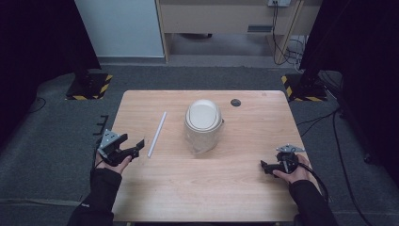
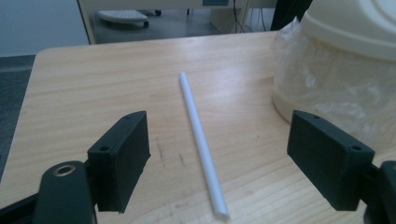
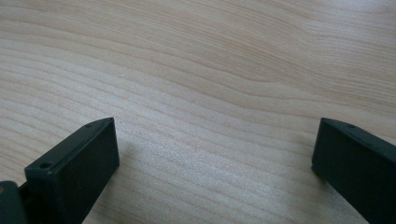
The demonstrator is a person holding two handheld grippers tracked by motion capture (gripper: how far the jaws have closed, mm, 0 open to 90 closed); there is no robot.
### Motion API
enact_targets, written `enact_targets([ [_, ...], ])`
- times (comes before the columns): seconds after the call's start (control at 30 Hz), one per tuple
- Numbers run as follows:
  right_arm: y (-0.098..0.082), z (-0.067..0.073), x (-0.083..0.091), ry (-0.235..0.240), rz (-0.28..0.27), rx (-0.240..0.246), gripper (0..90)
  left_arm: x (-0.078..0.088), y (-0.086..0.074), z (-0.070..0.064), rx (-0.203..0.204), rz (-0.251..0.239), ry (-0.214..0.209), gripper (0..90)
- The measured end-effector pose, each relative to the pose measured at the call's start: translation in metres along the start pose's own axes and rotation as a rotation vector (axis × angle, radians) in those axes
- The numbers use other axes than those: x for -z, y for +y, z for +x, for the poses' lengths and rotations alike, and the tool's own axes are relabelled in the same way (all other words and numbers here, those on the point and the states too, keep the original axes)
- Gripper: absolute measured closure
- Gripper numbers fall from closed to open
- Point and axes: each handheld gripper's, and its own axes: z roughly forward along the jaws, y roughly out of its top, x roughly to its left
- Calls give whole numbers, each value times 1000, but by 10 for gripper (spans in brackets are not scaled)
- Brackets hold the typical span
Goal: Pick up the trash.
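A thin white stick (image 1: 156, 128) lies flat on the wooden table (image 1: 197, 188), left of centre, running from near to far. Right of it stands a cream bin (image 1: 203, 125) with a domed lid and a clear plastic liner. My left gripper (image 1: 137, 147) is held low at the table's left edge and points at the stick's near end. In the left gripper view it (image 2: 217, 121) is open, with the stick (image 2: 189, 95) lying on the table between the jaws, untouched, and the bin (image 2: 336, 70) at the right. My right gripper (image 1: 266, 165) rests near the front right, open (image 3: 215, 130) over bare wood.
A small black round cap (image 1: 235, 102) sits in the table top behind the bin. A black bracket (image 1: 101, 125) hangs off the table's left edge. Two dark stands on hazard-striped bases (image 1: 89, 84) (image 1: 303, 87) flank the table on the grey floor.
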Motion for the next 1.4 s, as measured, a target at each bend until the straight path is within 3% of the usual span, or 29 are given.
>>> enact_targets([
  [0.2,0,0,0,-1,1,-1,9,-10,26,-12,-14,-50,-18,227],
  [0.37,0,0,0,-3,0,-3,9,-31,51,-37,-59,-85,-51,226],
  [0.53,0,0,0,-1,3,-2,8,-47,64,-52,-45,-111,-82,227],
  [0.6,0,0,0,-2,3,-3,8,-61,70,-63,-55,-111,-96,226],
  [0.87,0,0,0,-3,4,-4,8,-96,75,-84,-33,-96,-133,204],
  [1.03,0,0,0,-3,4,-4,8,-118,77,-100,-43,-56,-152,184],
  [1.1,0,0,0,-3,4,-4,8,-121,76,-102,-37,-54,-160,167],
  [1.3,0,0,0,-4,4,-5,8,-137,68,-109,-71,26,-150,154],
  [1.4,0,1,0,-4,4,-5,8,-140,65,-110,-67,35,-150,153],
])
